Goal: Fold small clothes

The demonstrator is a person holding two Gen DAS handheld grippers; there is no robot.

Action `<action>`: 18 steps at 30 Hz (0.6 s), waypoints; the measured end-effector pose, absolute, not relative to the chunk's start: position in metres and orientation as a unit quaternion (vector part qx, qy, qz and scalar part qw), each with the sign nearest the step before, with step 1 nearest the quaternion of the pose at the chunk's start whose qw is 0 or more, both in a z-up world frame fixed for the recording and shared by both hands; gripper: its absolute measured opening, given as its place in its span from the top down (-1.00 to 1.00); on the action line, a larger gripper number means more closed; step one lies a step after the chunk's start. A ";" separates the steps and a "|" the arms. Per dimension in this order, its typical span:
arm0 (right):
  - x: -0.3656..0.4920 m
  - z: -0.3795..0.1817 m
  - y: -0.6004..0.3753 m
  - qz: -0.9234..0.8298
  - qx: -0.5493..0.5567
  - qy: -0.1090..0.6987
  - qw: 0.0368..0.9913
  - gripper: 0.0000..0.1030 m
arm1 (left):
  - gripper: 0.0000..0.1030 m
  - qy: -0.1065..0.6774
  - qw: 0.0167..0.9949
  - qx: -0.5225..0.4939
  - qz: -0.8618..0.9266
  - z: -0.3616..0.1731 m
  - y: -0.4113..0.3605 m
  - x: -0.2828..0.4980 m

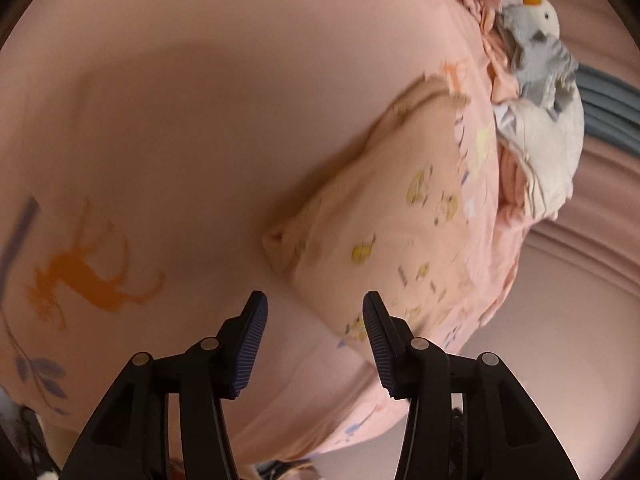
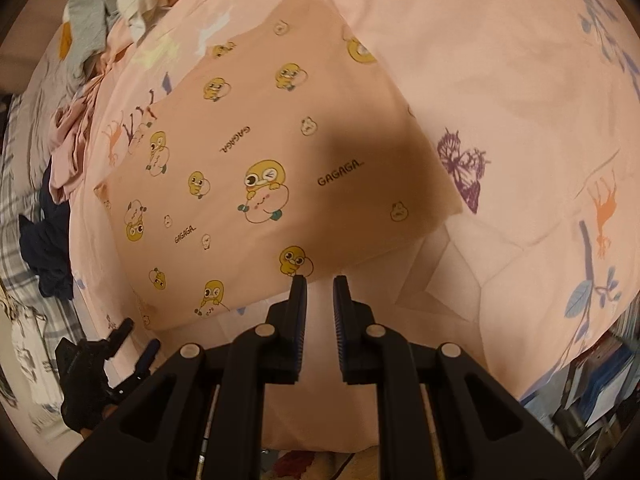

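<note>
left gripper open, empty, above sheet | right gripper jaws slightly apart, empty, at edge of folded garment | clothes pile beyond

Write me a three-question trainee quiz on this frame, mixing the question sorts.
1. True or false: the right gripper is clamped on the duck-print garment.
2. Multiple choice: the pile of unfolded clothes lies (a) on top of the duck-print garment, (b) beyond it on the pink sheet, (c) between the right gripper's fingers.
3. Fill in: the left gripper has its jaws ____.

Key:
1. False; its jaws stand slightly apart, with nothing between them, just short of the garment's near edge.
2. b
3. open, holding nothing
</note>
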State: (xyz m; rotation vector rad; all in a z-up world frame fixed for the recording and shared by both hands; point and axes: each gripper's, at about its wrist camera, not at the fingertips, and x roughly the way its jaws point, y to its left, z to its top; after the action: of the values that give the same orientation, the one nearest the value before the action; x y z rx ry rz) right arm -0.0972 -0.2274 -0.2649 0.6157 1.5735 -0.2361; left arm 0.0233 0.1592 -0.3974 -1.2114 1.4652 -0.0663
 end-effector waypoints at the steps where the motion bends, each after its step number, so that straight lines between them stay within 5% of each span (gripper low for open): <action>1: -0.096 -0.262 -0.227 -0.102 0.268 0.689 0.665 0.73 | 0.08 0.630 0.580 -0.517 -0.026 -0.400 0.154 0.024; 18: -0.102 -0.253 -0.233 -0.095 0.263 0.683 0.675 0.73 | 0.07 0.595 0.516 -0.615 -0.039 -0.434 0.132 0.023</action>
State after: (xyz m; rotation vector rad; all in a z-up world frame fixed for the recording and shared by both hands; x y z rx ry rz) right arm -0.1016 -0.2329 -0.2527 0.5915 1.5362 -0.2147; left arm 0.0228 0.1318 -0.4345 -1.4780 1.4284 -0.0934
